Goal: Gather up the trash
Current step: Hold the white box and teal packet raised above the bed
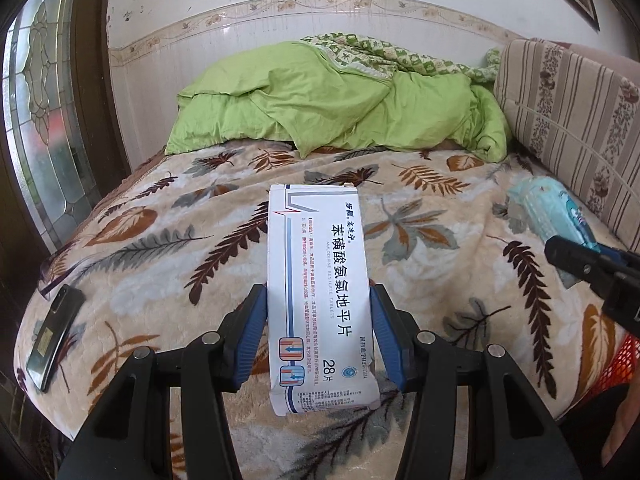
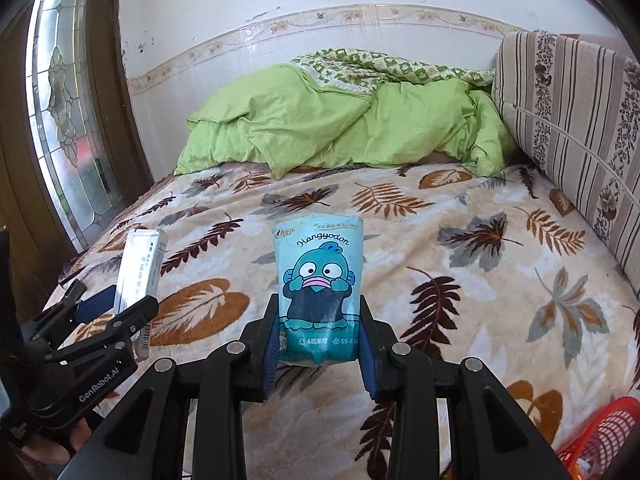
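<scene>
My left gripper (image 1: 319,296) is shut on a white medicine box (image 1: 320,280) with blue Chinese print, held above the leaf-patterned bed blanket (image 1: 160,240). My right gripper (image 2: 319,308) is shut on a teal tissue packet (image 2: 318,280) with a cartoon fish, also held over the blanket (image 2: 460,280). In the left wrist view the packet (image 1: 548,208) and the right gripper show at the far right. In the right wrist view the box (image 2: 138,276) and the left gripper (image 2: 108,312) show at the far left.
A black phone (image 1: 54,336) lies on the blanket's left edge. A green quilt (image 1: 320,100) is heaped at the far end. A striped cushion (image 2: 572,128) lines the right side. A red mesh basket (image 2: 600,436) sits at the lower right. A glass-panelled door (image 2: 68,100) stands left.
</scene>
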`<state>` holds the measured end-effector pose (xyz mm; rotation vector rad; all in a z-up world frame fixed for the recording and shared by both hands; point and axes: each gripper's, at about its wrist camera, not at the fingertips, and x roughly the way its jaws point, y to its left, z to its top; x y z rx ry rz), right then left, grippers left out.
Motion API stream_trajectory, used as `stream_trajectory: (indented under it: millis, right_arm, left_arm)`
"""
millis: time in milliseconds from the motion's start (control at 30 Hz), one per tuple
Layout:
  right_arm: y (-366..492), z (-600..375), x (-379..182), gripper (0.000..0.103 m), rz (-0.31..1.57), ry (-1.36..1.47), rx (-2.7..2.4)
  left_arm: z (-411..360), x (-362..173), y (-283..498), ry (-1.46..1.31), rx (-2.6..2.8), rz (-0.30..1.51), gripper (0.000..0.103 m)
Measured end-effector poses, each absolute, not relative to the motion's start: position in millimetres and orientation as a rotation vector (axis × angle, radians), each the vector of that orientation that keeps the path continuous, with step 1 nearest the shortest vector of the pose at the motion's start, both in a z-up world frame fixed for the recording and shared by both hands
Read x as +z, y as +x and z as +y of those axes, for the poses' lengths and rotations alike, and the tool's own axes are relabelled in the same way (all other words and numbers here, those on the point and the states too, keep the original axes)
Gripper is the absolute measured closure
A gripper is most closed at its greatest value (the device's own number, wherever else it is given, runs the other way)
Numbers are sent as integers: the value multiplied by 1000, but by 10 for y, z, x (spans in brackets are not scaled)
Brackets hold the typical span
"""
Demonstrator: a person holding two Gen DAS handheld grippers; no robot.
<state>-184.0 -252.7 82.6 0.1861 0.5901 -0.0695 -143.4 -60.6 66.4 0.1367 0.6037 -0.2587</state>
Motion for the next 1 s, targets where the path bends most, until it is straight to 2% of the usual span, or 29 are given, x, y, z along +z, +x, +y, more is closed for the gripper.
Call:
stream_trajectory:
  millis: [1000]
  right_arm:
    - [-1787, -2579, 786, 68, 604, 212, -71]
  left_arm:
    - [-687, 646, -1441, 171, -302, 583, 52]
